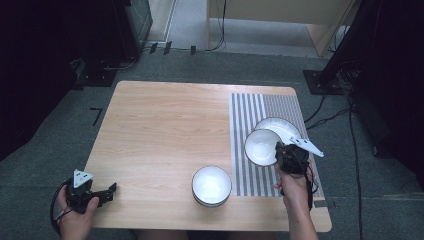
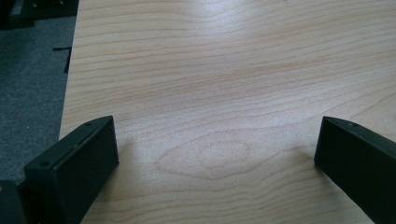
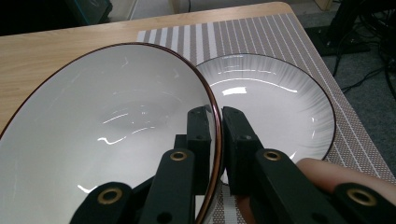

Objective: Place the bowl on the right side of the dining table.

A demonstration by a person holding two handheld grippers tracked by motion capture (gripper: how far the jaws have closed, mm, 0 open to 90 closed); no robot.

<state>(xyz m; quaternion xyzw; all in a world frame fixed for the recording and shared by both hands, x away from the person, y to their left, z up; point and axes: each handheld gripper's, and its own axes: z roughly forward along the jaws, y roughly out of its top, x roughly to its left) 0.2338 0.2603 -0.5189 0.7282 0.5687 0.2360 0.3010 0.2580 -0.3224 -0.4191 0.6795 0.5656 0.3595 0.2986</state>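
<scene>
My right gripper [image 1: 280,151] [image 3: 218,122] is shut on the rim of a white bowl with a dark red edge [image 1: 260,146] [image 3: 102,126], holding it tilted above the striped mat [image 1: 270,107]. Just behind that bowl a white ribbed plate [image 1: 281,127] [image 3: 271,98] lies on the mat. Another white bowl [image 1: 211,185] sits on the wooden table [image 1: 165,125] near the front edge, left of the mat. My left gripper [image 1: 107,192] [image 2: 217,154] is open at the table's front left corner, its jaws wide apart over bare wood.
The wooden tabletop [image 2: 224,70] stretches bare between the two grippers. Grey carpet [image 1: 50,165] surrounds the table, with cables [image 1: 325,117] and black stand bases at the right and back. A light wooden cabinet [image 1: 280,20] stands at the back.
</scene>
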